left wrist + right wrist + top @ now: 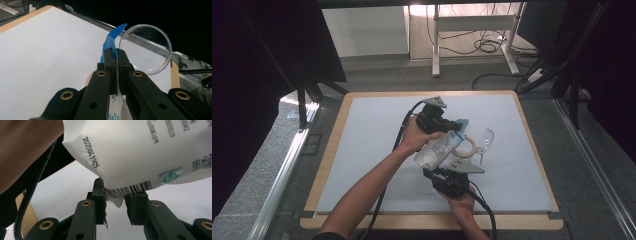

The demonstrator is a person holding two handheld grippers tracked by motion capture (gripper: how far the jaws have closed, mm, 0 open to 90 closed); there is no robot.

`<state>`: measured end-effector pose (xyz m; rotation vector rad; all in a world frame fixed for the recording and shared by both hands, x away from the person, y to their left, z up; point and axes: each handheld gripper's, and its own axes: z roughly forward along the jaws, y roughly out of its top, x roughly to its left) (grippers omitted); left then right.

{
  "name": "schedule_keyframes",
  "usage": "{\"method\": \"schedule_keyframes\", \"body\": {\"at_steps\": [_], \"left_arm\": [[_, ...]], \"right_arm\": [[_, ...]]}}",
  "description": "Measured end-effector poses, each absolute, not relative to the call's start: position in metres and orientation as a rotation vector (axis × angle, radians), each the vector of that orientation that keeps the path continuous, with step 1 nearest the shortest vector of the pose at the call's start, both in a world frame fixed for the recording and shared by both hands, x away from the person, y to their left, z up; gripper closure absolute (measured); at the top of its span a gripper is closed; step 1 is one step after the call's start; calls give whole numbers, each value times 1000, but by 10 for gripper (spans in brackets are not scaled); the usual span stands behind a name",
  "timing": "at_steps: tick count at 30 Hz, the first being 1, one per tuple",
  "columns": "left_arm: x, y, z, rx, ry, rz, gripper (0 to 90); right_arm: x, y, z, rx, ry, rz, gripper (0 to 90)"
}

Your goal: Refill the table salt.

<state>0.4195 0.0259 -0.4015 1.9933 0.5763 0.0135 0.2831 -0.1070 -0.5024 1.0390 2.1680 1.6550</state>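
Observation:
A white printed pouch (438, 149) with a blue top strip (112, 37) hangs tilted above the table's middle. My left gripper (455, 125) is shut on its top edge, seen close in the left gripper view (116, 53). My right gripper (433, 172) comes up from below. Its jaws stand open around the pouch's bottom corner (117, 198), the left one touching the seam. The pouch (140, 150) shows a barcode and a date code. A clear round glass (486, 137) lies on its side just beyond, its rim (146, 48) facing the left gripper.
A beige ring (466, 147) lies on the white mat (362, 150) beside the glass. The mat covers a wood-edged table (337, 130). Metal rails run along both sides. Desk legs and cables stand on the floor behind.

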Motion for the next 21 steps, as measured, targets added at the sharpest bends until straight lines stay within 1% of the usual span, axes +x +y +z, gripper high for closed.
{"method": "schedule_keyframes", "body": {"at_steps": [21], "left_arm": [[426,17,-401,2003,569,9,900]], "right_arm": [[285,-110,-497,1096,2139,1680,717]]}}
